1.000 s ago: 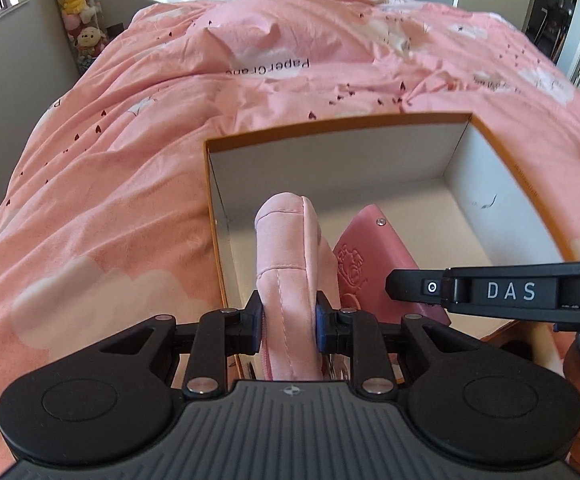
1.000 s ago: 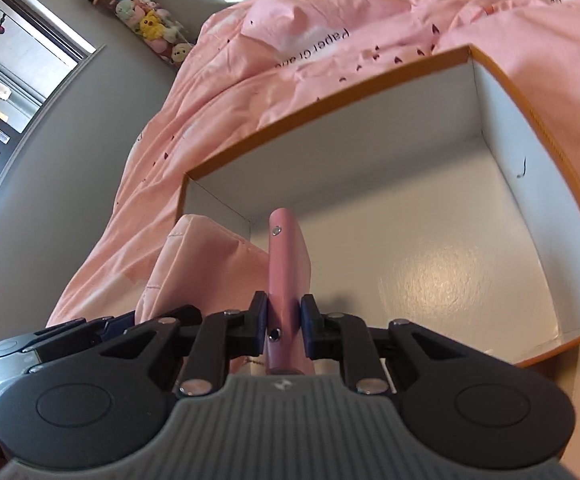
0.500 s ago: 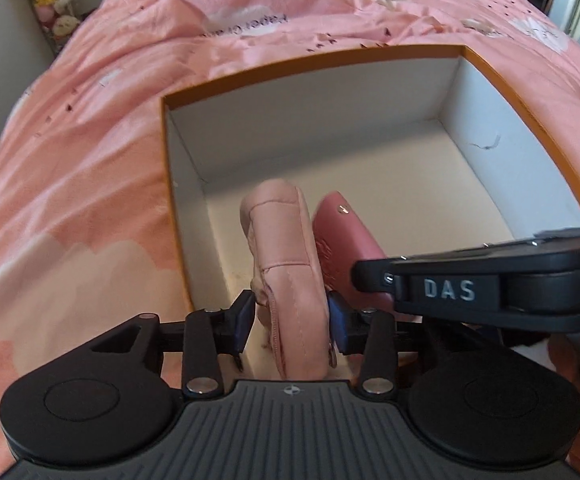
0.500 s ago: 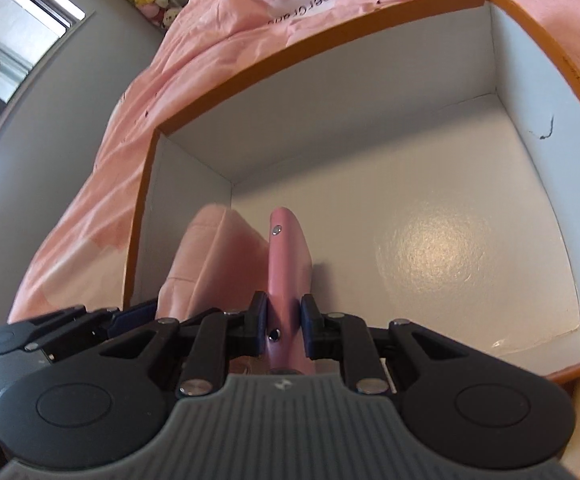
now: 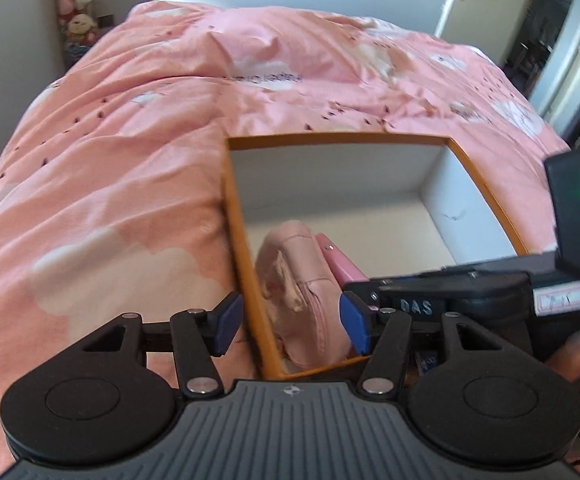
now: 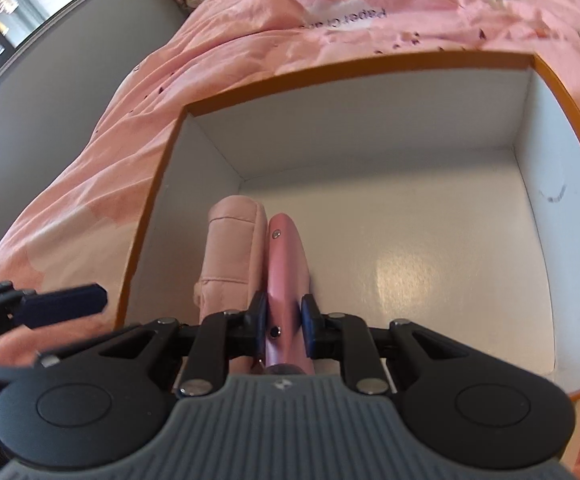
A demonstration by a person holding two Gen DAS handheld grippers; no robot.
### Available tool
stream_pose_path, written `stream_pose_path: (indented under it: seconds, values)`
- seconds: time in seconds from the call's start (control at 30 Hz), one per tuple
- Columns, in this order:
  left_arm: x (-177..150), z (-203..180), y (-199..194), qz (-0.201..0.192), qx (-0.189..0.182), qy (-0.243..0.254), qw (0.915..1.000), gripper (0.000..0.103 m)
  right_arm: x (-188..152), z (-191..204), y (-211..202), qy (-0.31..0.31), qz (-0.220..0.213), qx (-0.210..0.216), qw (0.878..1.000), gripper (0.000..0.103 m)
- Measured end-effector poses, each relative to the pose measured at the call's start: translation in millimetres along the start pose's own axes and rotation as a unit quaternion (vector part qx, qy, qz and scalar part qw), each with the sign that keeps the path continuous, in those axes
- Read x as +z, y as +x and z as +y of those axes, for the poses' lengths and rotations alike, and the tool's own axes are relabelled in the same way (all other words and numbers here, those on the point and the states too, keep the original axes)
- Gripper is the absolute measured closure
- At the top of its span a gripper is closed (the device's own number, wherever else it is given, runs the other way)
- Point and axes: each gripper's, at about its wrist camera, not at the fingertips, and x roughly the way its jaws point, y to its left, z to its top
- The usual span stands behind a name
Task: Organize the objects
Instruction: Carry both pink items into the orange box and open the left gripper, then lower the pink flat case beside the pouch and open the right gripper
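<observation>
Standing upright in the matte box [image 6: 370,152]: padded pouch [image 6: 232,256], smooth wallet [image 6: 286,256].

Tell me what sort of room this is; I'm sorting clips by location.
Most likely a bedroom: a bed under a pink duvet, stuffed toys stacked in the corner, and a door beyond.

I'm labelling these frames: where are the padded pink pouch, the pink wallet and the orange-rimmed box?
padded pink pouch [image 6: 232,256], right wrist view, on its upper side.
pink wallet [image 6: 286,256], right wrist view, on its upper edge below the snap.
orange-rimmed box [image 5: 330,139], left wrist view, on its far rim.
</observation>
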Motion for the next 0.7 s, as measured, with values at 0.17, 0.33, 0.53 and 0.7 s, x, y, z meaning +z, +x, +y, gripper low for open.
stream_pose_path:
  seconds: [0.17,0.33,0.53,0.7]
  values:
    - [6,29,16,0.014,-0.010,-0.088,0.9960,0.036,-1,19,3,-0.042,0.007,0.004,0.999,0.084]
    - [4,39,38,0.036,-0.035,-0.130,0.9903,0.032,-5,28,10,-0.064,0.019,-0.004,0.998,0.084]
    - [-2,35,62,0.067,-0.017,-0.130,0.9892,0.050,-8,21,10,-0.052,0.028,0.006,0.998,0.084]
    - [-5,37,63,0.073,-0.024,-0.126,0.9891,0.072,-7,19,10,-0.042,0.028,-0.010,0.999,0.085]
